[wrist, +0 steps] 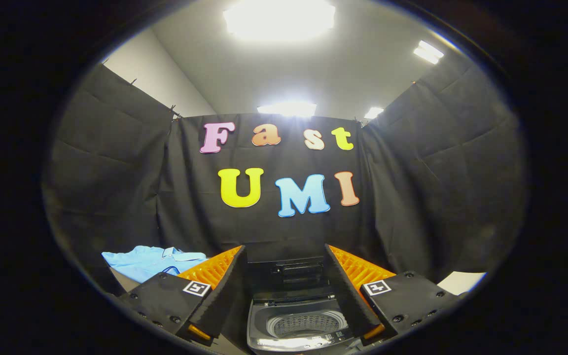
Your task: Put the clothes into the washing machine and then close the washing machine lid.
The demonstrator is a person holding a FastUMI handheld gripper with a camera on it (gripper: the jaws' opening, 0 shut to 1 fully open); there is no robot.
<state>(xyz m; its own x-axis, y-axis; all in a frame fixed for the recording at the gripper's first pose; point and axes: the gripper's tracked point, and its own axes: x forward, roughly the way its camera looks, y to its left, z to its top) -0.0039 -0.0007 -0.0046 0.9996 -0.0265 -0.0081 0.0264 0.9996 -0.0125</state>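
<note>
gripper [291, 291]: fingers apart, empty
shirt [153, 261]: lower left, soft, limp; pinch a fold
washer [296, 325]: lid up, between the fingers

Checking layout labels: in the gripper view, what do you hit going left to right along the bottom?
Light blue collared shirt lying flat → gripper's left finger → small grey top-loading washing machine, lid up and drum open, between the open fingers → right finger → white surface corner.
</note>
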